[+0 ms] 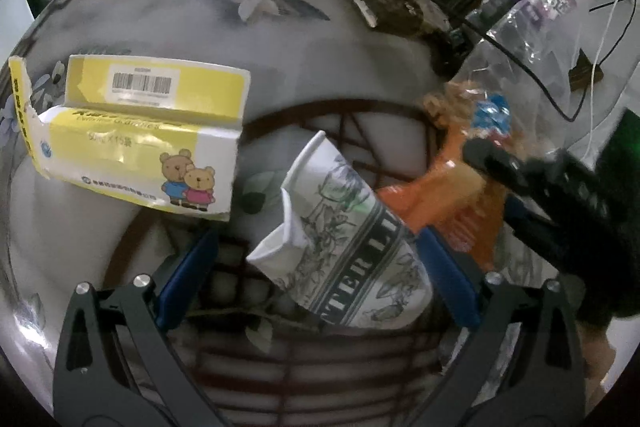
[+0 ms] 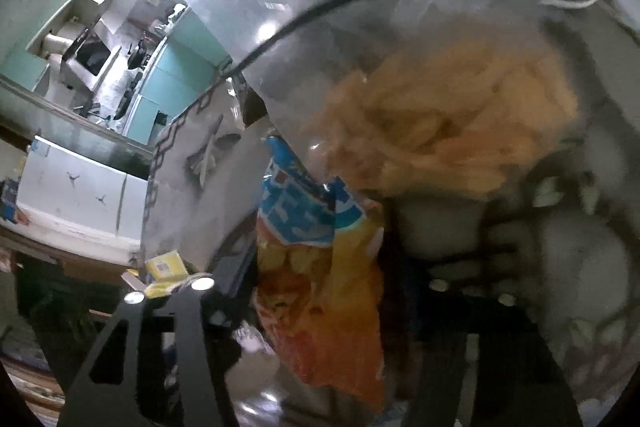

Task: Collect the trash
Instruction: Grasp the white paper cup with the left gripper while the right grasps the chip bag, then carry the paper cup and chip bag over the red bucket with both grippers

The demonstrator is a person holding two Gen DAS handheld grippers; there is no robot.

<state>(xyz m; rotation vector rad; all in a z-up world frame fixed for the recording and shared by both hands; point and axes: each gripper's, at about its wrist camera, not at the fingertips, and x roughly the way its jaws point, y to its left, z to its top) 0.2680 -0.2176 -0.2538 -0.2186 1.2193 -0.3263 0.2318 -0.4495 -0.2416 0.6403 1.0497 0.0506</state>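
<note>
Left hand-held gripper point(image 1: 316, 267) agape around crushed paper cup point(image 1: 344, 247), yellow carton point(image 1: 136, 143) beside, orange snack bag point(image 1: 460, 211) crowding right.

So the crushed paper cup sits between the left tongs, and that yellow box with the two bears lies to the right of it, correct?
Not quite. The crushed paper cup does sit between the open left tongs, but the yellow box with the two bears lies to the left of it, not the right. The left wrist view shows this; the orange snack bag is what lies on the cup's right.
</note>
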